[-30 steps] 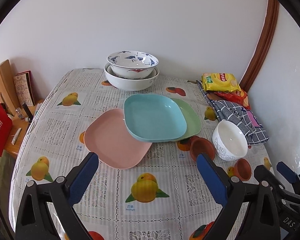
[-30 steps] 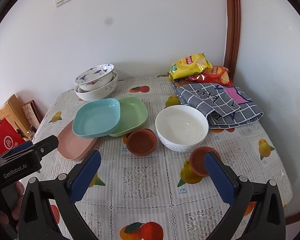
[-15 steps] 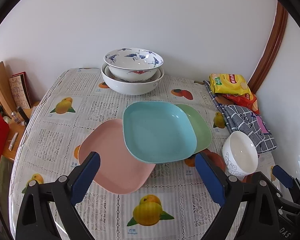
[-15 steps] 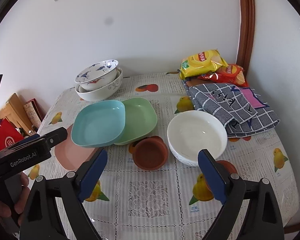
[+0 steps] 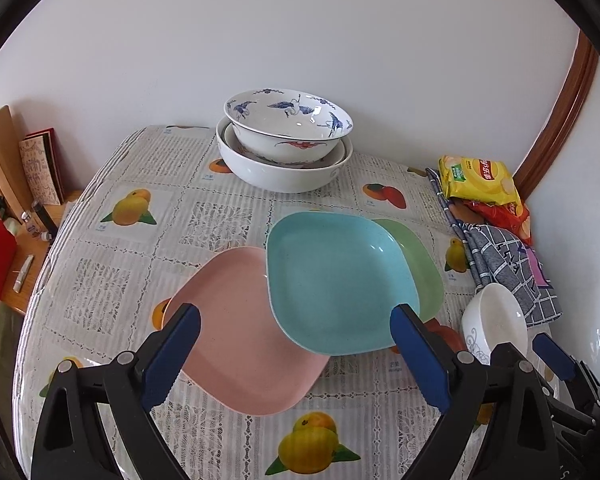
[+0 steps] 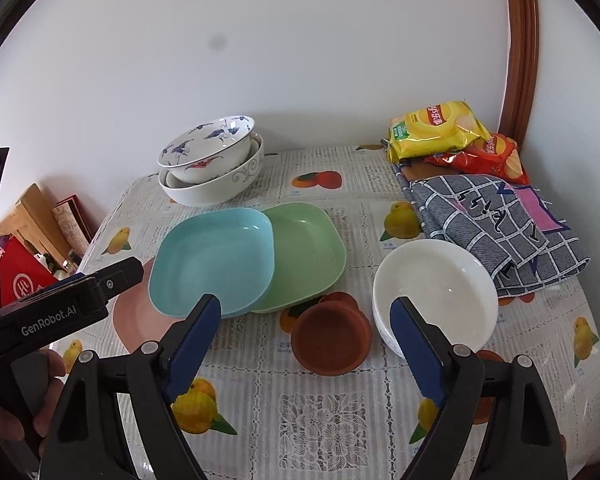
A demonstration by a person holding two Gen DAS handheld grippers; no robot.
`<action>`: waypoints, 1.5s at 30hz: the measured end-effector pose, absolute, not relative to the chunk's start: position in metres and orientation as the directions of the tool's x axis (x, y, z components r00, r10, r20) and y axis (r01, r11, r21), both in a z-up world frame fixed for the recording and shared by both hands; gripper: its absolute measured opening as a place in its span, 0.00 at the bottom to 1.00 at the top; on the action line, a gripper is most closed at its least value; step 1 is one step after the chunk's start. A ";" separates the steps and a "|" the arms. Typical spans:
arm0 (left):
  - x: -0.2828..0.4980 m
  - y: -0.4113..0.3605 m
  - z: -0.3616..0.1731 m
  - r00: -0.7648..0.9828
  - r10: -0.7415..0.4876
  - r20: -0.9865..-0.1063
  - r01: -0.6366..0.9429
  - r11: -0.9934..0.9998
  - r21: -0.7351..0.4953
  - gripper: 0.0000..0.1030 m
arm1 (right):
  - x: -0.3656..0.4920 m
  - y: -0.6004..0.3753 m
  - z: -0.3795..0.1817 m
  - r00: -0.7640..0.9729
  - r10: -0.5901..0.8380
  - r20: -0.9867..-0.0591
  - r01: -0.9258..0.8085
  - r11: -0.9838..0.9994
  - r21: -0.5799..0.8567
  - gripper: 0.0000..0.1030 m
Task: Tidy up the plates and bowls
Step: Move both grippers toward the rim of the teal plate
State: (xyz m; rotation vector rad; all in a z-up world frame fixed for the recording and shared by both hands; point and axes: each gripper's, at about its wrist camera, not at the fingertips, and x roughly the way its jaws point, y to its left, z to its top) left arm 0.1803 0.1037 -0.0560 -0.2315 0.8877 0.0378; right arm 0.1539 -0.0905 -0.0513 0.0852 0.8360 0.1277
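Note:
A pink plate, a blue plate and a green plate overlap mid-table, the blue one on top. My left gripper hovers open over the pink and blue plates, touching nothing. A white bowl stands right of the plates, with brown dishes in front. My right gripper is above the nearest brown dish; its jaws are closing, with the dish in the gap and no pad on it. A blue-patterned bowl sits nested in a large white bowl at the back.
Crisp bags and a checked cloth fill the back right corner by the wall. The table's left edge drops to a wooden side table holding a red bag and books. A hand holds the left tool's housing.
Both grippers have moved forward toward the dishes and slightly down. The right gripper's jaws stand narrower than a second ago.

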 end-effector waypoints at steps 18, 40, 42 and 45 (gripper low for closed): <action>0.199 0.128 -0.067 0.636 -0.057 -0.769 -0.157 0.967 -0.201 0.87 | 0.178 -0.076 -0.062 0.655 0.134 -0.744 -0.063 0.990 0.123 0.84; 0.262 0.128 -0.106 0.590 -0.053 -0.806 -0.140 0.976 -0.166 0.59 | 0.214 -0.052 -0.105 0.597 0.120 -0.794 -0.095 0.992 0.078 0.69; 0.267 0.125 -0.108 0.584 -0.055 -0.810 -0.133 0.978 -0.162 0.58 | 0.218 -0.050 -0.107 0.596 0.111 -0.795 -0.092 0.993 0.070 0.68; 0.274 0.124 -0.112 0.578 -0.055 -0.814 -0.132 0.978 -0.160 0.58 | 0.224 -0.048 -0.112 0.589 0.106 -0.801 -0.089 0.994 0.066 0.63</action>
